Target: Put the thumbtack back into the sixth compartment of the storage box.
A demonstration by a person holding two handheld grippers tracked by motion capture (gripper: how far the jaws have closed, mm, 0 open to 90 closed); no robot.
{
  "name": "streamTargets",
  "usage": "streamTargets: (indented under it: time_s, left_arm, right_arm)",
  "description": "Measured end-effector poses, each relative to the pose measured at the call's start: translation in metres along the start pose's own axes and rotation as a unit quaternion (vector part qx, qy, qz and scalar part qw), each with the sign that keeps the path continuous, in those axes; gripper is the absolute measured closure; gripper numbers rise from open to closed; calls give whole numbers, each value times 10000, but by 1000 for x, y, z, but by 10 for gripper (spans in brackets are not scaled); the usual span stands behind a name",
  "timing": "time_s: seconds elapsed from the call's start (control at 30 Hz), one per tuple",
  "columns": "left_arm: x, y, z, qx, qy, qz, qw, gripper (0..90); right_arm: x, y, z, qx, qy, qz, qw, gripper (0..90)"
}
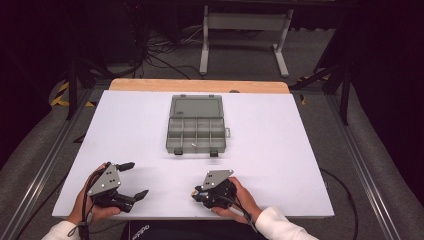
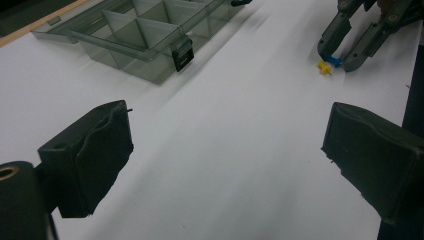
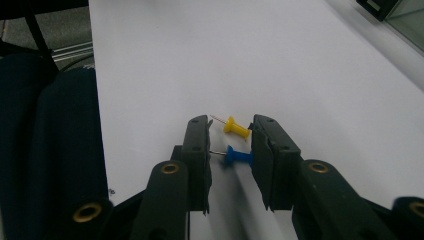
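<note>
Step in hand: pickup. Your right claw [image 3: 230,145] sits at the counter's [image 1: 300,165] near edge, jaws straddling two push pins — one blue push pin [image 3: 235,156] between the pads, one yellow push pin [image 3: 235,126] at the tips — narrowed but not yet clamped on either. Your left claw [image 2: 225,145] hangs released near the near-left corner, holding nothing. One compartment box [image 1: 196,131], lid open, sits mid-counter. Next move — I'd say shut on the blue pin only, keeping clear of yellow, then carry it to a compartment.

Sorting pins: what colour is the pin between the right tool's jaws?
Blue pin, clearest in the right gripper view.
</note>
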State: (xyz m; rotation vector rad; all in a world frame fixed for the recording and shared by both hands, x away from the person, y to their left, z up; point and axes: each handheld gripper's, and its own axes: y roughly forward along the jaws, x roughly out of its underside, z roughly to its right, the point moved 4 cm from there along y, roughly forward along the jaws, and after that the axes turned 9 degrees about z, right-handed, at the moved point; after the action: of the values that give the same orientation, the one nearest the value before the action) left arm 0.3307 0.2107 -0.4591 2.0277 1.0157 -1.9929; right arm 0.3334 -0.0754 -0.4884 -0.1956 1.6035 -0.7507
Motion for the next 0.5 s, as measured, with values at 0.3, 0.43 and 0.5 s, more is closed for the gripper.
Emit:
streamTargets:
  time_s: [0.3, 0.43, 0.5]
  left_arm:
    - [0, -1, 0, 1, -28, 38, 10000, 61]
    - [-1, -1, 0, -12, -14, 58, 10000, 61]
    - [-1, -2, 0, -15, -19, 73, 10000, 60]
  right_arm:
    - [0, -1, 1, -49, 3, 0, 10000, 699]
    - [-2, -4, 2, -13, -24, 49, 10000, 699]
    - [-4, -6, 4, 27, -19, 79, 10000, 700]
